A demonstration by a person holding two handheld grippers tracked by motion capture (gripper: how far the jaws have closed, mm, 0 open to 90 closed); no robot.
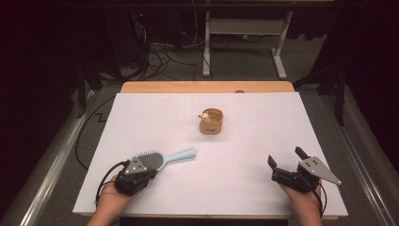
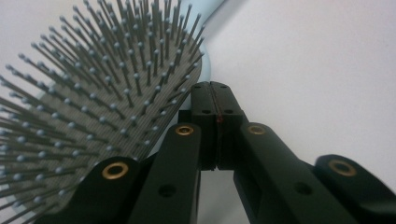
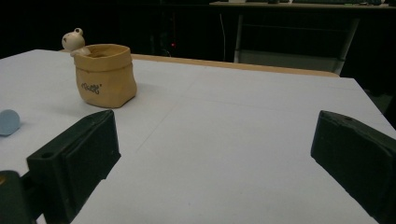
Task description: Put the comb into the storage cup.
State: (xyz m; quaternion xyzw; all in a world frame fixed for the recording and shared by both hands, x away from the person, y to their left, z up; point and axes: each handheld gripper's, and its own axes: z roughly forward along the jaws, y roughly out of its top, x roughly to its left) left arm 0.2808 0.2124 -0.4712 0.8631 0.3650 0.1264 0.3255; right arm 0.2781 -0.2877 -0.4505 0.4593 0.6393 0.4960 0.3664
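Note:
A light blue hairbrush (image 1: 162, 159) lies bristles up on the white sheet at front left, its handle pointing right and a little away. My left gripper (image 1: 150, 172) rests at the near side of the brush head, shut. In the left gripper view its jaws (image 2: 215, 88) are pressed together just right of the bristles (image 2: 102, 93), with nothing seen between them. My right gripper (image 1: 286, 157) stands open at front right, jaws far apart over bare sheet (image 3: 219, 140). The brush handle's tip (image 3: 8, 122) shows at the left edge of the right gripper view.
A tan bag-shaped pot (image 1: 211, 121) (image 3: 105, 77) with a small pale frog figure (image 3: 74, 39) on its rim stands at the middle back. The white sheet (image 1: 235, 188) covers a wooden table (image 1: 207, 86). Desk legs and cables lie on the floor beyond.

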